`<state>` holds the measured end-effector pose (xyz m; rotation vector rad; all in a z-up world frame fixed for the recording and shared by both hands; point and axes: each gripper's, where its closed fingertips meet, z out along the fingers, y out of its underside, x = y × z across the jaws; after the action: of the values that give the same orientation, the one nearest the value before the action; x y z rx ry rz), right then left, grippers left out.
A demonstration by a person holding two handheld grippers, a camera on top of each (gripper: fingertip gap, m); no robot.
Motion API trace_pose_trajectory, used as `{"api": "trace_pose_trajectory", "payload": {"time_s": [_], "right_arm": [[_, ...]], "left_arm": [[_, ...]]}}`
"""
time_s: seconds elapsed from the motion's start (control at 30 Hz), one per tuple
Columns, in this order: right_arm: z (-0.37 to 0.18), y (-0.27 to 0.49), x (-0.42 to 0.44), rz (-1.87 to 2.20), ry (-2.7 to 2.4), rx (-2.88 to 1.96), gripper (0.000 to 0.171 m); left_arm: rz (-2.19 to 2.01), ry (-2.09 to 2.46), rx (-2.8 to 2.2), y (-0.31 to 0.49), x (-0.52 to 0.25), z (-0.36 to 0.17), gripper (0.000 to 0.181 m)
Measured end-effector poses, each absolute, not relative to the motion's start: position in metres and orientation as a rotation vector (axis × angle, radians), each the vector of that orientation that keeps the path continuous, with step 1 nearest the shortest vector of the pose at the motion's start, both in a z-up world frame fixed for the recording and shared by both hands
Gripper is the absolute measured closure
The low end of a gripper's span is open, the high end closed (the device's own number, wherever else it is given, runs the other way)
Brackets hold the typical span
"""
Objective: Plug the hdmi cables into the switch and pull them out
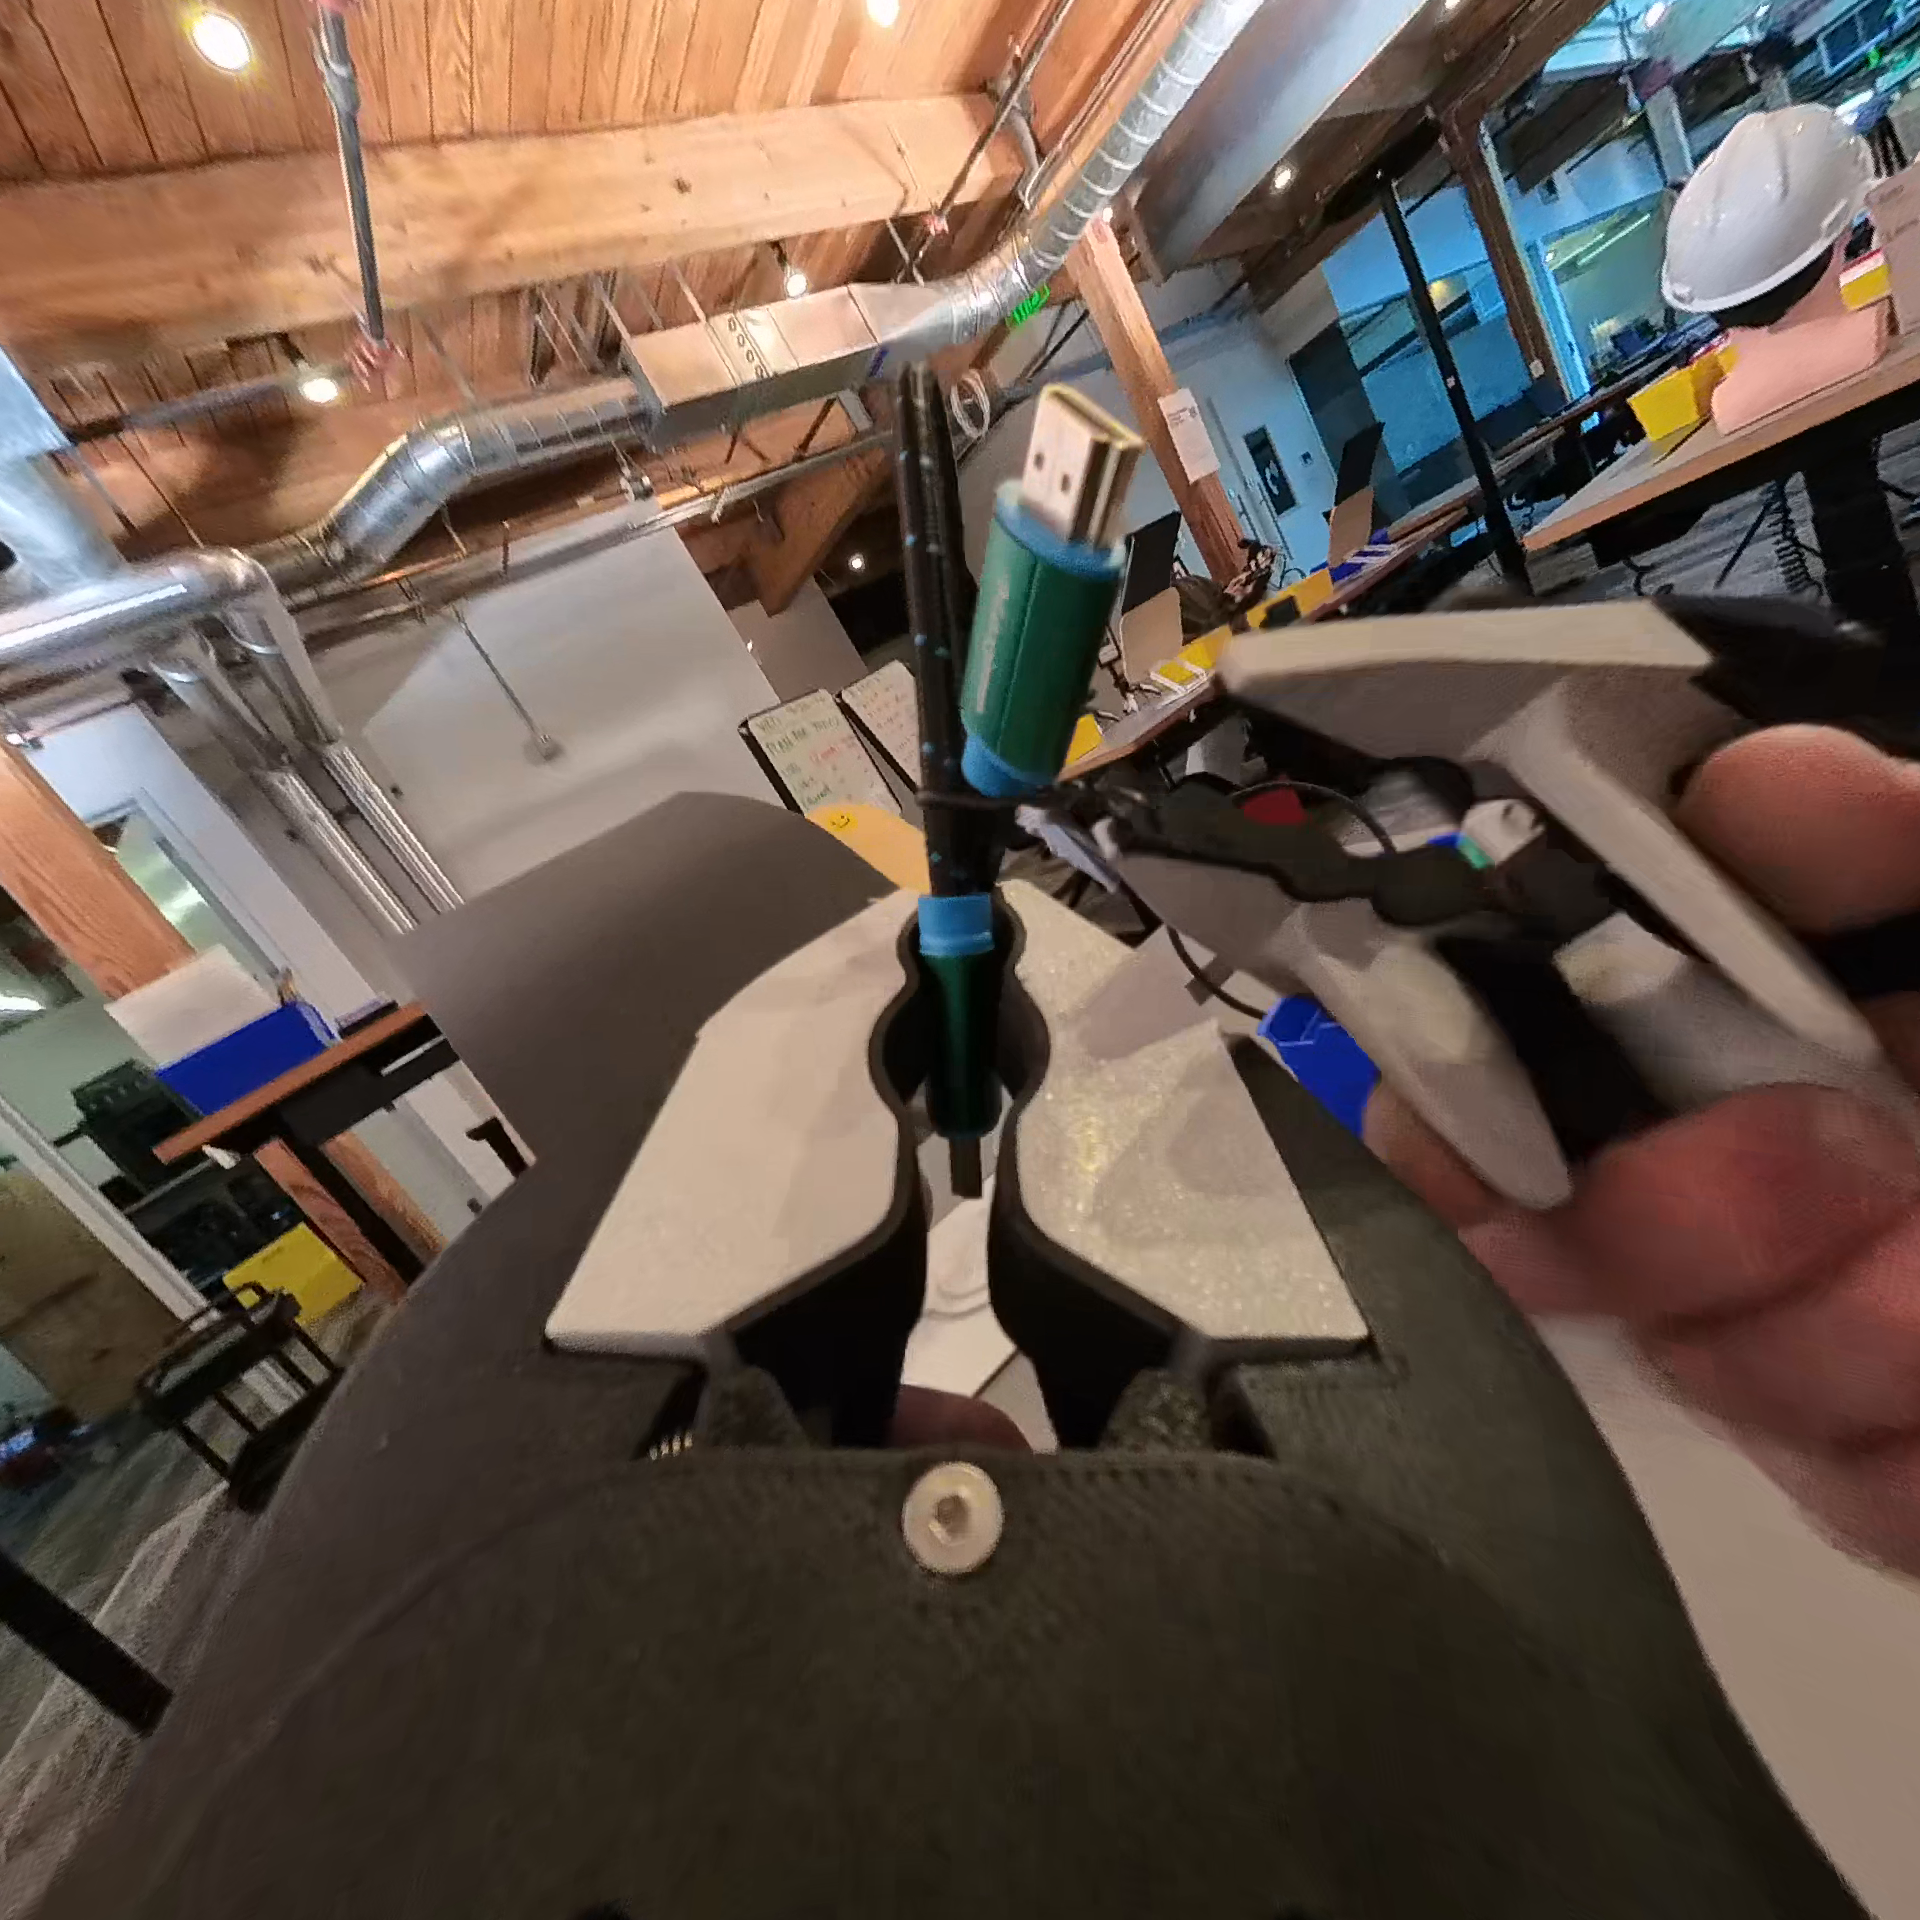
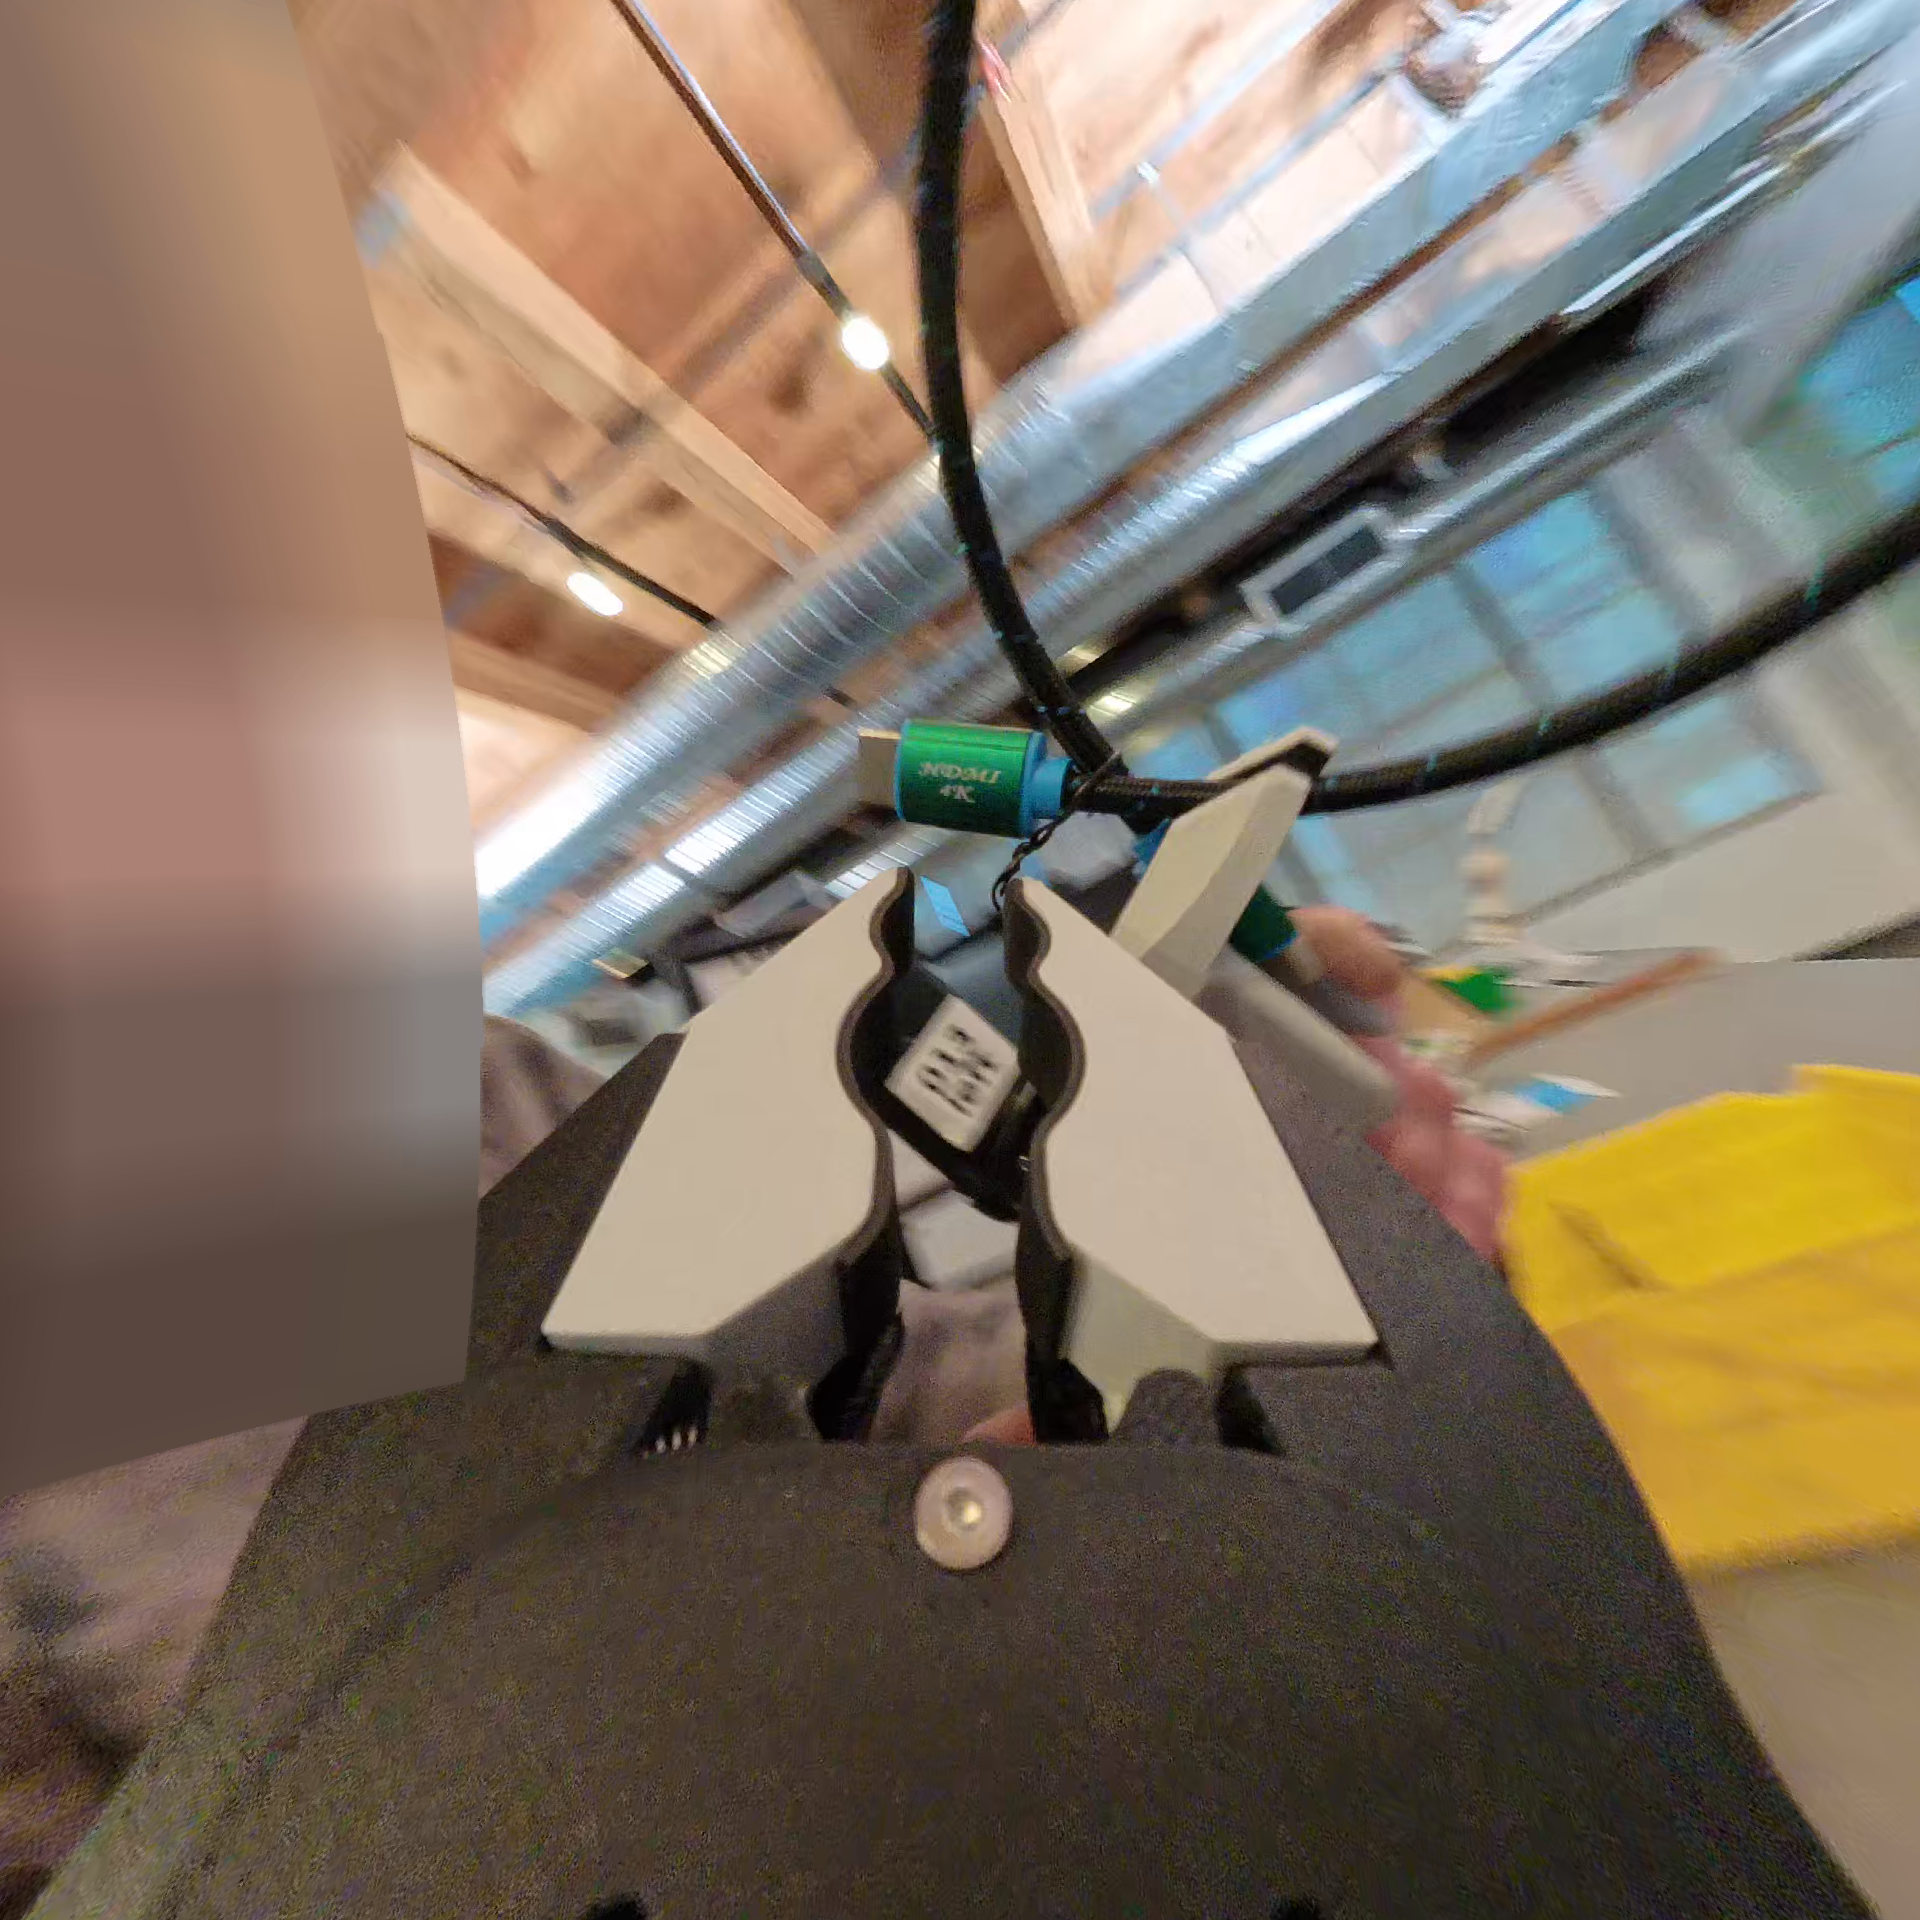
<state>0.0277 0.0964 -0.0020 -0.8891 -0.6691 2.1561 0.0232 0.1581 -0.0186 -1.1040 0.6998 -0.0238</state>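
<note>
- Left claw [image 1: 958, 997] raised toward the ceiling, closed on a green plug [image 1: 958, 1049] with a blue collar; plug sits in the round notch between the fingers, its metal tip pointing back toward the camera.
- Black braided cable [image 1: 935, 644] runs up from that plug, folded back on itself and tied in a bundle.
- Second green plug [image 1: 1039, 623] sticks up free just above the left claw, gold tip up, not plugged into anything.
- Right claw [image 2: 958, 997] gripping a small black switch [image 2: 951, 1081] with a white label, wedged tilted in the notch; tips slightly apart.
- From the right wrist view, the free plug [image 2: 961, 774] lies sideways just above the right claw's tips, cable [image 2: 977, 499] looping upward.
- Right claw [image 1: 1288, 831] shows in the left wrist view too, held by a hand [image 1: 1714, 1195], just right of the plugs.
- White hard hat [image 1: 1766, 208] on a far table [image 1: 1714, 457].
- Yellow bin [image 2: 1714, 1299] blurred at right.
</note>
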Motion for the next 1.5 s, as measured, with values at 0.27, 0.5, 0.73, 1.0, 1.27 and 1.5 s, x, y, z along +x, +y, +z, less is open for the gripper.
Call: {"api": "trace_pose_trajectory", "payload": {"time_s": [0.27,0.5,0.73,1.0,1.27,1.5], "right_arm": [[-0.018,0.135,0.03,1.025,-0.907,-1.026,0.15],[-0.026,0.143,0.028,0.452,-1.019,-0.947,0.154],[-0.029,0.148,0.026,0.299,-1.01,-0.97,0.165],[-0.03,0.15,0.026,0.359,-0.996,-1.004,0.171],[-0.023,0.143,0.025,1.412,-0.754,-1.199,0.171],[-0.021,0.137,0.026,1.943,-0.66,-1.21,0.171]], "left_arm": [[-0.049,0.674,-1.198,0.169,0.02,-0.028,0.174],[-0.024,0.694,-1.232,0.172,0.024,-0.036,0.175],[0.017,0.701,-1.254,0.173,0.025,-0.041,0.175],[0.032,0.697,-1.254,0.173,0.023,-0.04,0.175],[0.027,0.66,-1.245,0.175,0.019,-0.037,0.173],[0.025,0.675,-1.209,0.175,0.012,-0.034,0.173]]}}
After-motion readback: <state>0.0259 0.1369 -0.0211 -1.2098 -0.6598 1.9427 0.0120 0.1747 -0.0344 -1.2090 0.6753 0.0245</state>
